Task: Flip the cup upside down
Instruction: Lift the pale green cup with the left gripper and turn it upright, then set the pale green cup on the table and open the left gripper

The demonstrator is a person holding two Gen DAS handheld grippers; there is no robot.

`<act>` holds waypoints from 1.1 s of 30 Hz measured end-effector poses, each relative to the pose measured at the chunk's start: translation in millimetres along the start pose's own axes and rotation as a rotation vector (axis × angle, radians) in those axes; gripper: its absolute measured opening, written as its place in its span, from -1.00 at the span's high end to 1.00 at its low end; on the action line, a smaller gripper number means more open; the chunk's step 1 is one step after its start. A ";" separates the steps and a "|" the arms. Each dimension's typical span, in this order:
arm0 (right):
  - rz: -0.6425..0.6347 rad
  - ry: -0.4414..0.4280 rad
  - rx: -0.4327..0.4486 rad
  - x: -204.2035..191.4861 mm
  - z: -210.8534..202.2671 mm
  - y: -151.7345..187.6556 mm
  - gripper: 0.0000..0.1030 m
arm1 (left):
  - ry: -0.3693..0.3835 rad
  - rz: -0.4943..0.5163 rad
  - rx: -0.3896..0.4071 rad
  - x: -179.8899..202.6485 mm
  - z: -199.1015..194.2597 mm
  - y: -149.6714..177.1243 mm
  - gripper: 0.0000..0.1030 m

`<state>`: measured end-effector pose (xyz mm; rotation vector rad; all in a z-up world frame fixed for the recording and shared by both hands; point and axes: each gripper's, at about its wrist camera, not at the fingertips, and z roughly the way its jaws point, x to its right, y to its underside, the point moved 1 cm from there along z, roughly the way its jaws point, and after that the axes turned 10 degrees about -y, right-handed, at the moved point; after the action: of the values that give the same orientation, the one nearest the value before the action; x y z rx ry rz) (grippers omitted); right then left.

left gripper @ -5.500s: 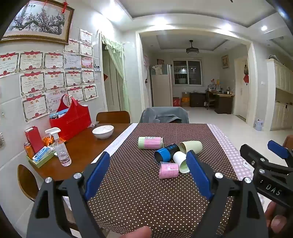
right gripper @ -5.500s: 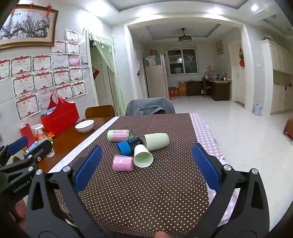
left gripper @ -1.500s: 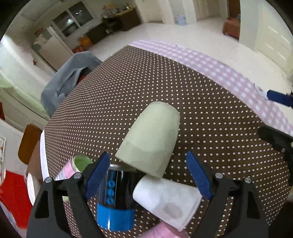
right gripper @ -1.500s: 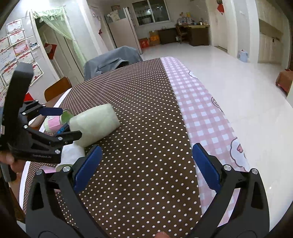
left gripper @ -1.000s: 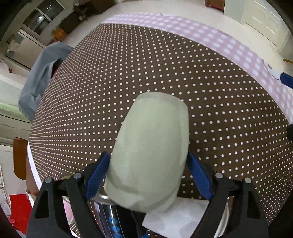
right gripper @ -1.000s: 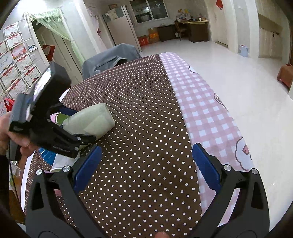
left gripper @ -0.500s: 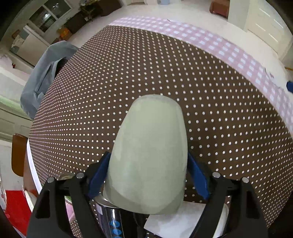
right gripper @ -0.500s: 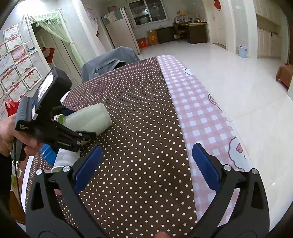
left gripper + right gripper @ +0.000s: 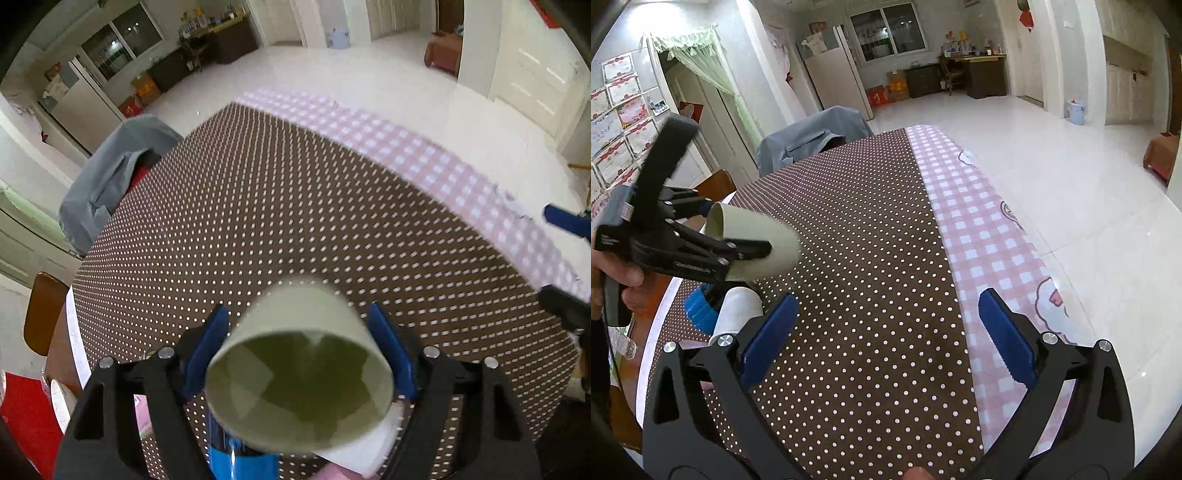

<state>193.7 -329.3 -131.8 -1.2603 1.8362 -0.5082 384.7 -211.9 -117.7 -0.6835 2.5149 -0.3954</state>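
Now lifted clear of the brown dotted tablecloth [image 9: 871, 280], pale green plastic cup [image 9: 299, 373] pinched in left gripper [image 9: 299, 343], mouth tipped toward camera, ready for inverting; right gripper [image 9: 882, 328] spread, empty.

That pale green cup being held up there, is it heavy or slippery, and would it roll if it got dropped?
The green cup looks empty and thin-walled, so probably light. The left gripper holds it by side pressure alone, so its smooth wall may slip. Round and tapered, it would likely roll in a curve on the dotted tablecloth.
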 end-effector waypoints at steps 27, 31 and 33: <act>-0.012 -0.007 0.051 -7.5 -53.2 19.5 -0.88 | 0.070 0.005 0.091 64.1 -73.8 29.6 0.05; -0.007 -0.002 0.032 -1.5 -54.6 26.6 -0.88 | 0.090 -0.020 0.103 77.0 -76.0 41.5 0.04; 0.000 -0.002 0.019 3.2 -53.2 30.4 -0.88 | 0.083 -0.033 0.117 78.3 -81.0 49.0 0.01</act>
<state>132.9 -326.0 -124.3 -1.2480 1.8251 -0.5230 263.6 -201.6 -100.1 -0.6768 2.5370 -0.5891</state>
